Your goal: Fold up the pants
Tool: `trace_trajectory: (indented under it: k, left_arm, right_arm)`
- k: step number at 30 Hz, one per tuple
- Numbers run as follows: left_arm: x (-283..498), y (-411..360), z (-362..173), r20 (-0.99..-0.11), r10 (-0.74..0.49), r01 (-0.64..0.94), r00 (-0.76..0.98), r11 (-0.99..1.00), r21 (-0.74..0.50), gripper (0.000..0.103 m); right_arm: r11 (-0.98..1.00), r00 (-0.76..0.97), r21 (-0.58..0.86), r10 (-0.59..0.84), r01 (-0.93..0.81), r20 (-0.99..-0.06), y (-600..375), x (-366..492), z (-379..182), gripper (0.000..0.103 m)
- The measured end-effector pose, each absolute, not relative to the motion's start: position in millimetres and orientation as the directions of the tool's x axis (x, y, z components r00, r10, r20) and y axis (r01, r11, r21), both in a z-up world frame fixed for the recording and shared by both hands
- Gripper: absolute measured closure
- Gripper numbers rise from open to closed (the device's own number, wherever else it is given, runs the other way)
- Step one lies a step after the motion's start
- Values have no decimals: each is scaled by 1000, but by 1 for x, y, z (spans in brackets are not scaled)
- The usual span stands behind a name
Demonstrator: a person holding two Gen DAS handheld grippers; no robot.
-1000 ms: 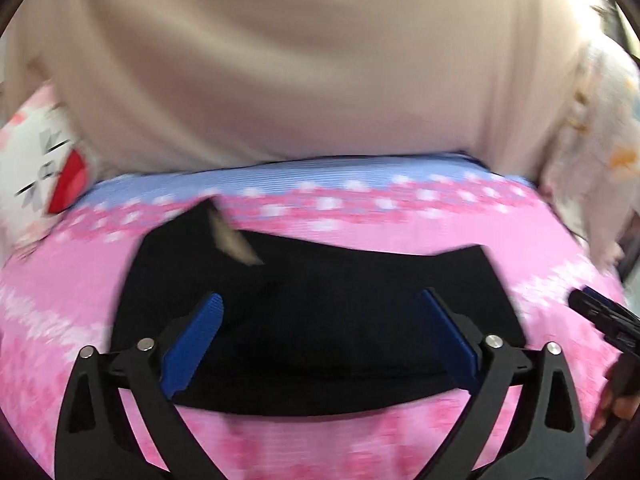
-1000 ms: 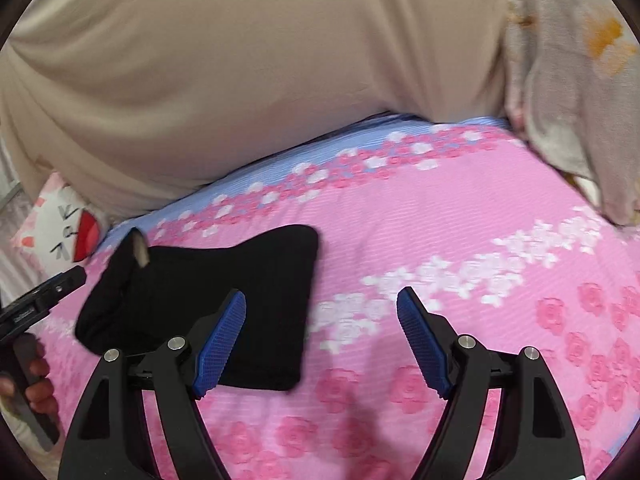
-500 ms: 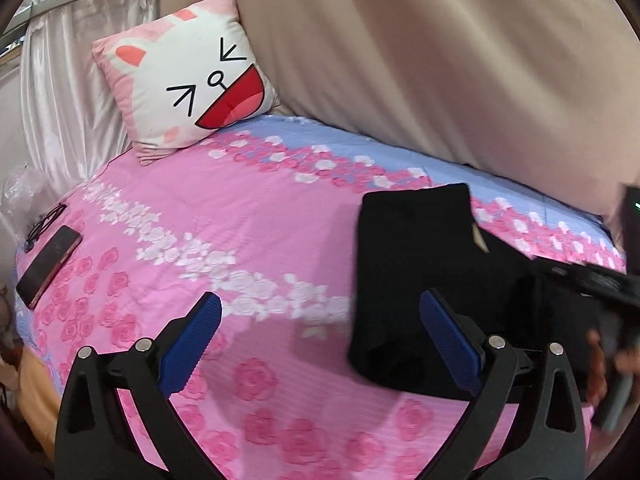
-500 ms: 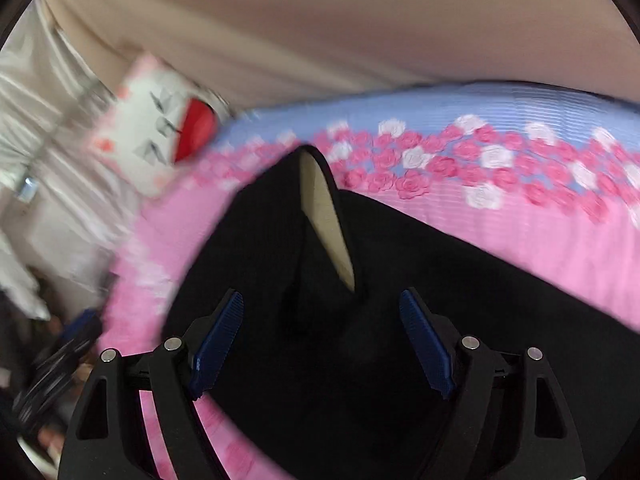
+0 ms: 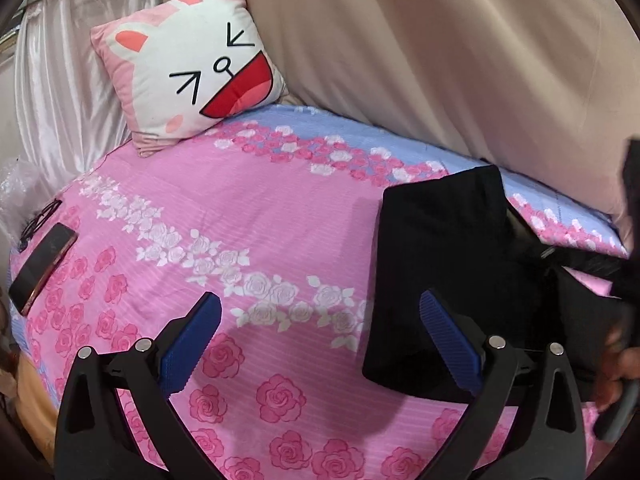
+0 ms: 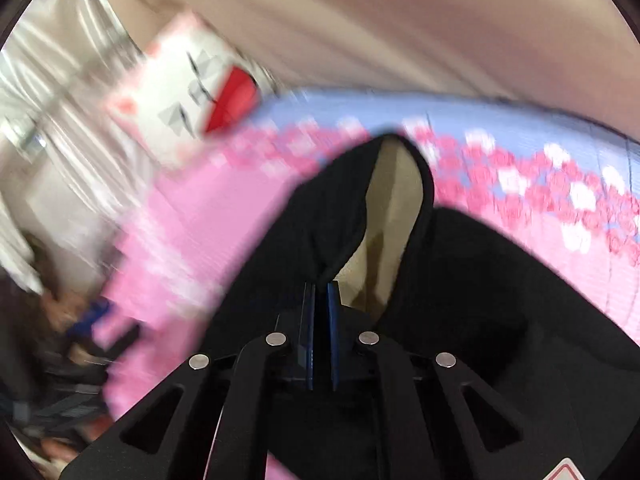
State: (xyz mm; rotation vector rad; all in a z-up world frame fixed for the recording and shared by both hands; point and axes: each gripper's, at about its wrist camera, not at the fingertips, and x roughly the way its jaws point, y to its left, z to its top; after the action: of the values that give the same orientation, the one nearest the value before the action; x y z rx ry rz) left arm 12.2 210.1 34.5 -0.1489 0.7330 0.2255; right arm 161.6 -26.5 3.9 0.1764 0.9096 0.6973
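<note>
Folded black pants (image 5: pixel 444 248) lie on the pink rose bedsheet (image 5: pixel 240 216), right of centre in the left wrist view. My left gripper (image 5: pixel 320 340) is open and empty, hovering over the sheet with its right finger over the pants' near left corner. In the right wrist view my right gripper (image 6: pixel 320 300) is shut on a raised fold of the black pants (image 6: pixel 480 280), beside a beige lining (image 6: pixel 392 208) showing at the waist opening. This view is motion-blurred. The right gripper's body shows dark at the left wrist view's right edge (image 5: pixel 624 272).
A pink-and-white cartoon cat cushion (image 5: pixel 188 76) leans against the beige drape (image 5: pixel 440 48) at the bed's far left. A dark phone (image 5: pixel 42 268) and glasses (image 5: pixel 40 216) lie at the bed's left edge. A silvery curtain (image 5: pixel 60 80) hangs on the left.
My right gripper has shut on the pants near the waist opening and is moving fast. My left gripper has swung left, off the pants, and stays open.
</note>
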Motion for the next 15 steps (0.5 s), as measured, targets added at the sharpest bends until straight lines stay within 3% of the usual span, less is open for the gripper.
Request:
trace_trajectory:
  k: [5,8,11,15]
  left_arm:
    - [5,201,57,-624,161,-246,765,968,-52,5]
    - [8,188,59,-625,144,-226,767,973,-54,5]
    - [12,162,55,-641,104,-174,761,984,-47,5]
    - [22,124,45,-671,72,-110,738,994,-15,5]
  right_arm:
    - [751,555,451,660,-482,-506,-97,128,79,99]
    - [801,670,443,588,-403,-454,-174,95,98,99]
    - [820,718,489,529,-296,-453,-237,73,83,103]
    - [856,756,516,365,-42,-543,-316,39,19,103]
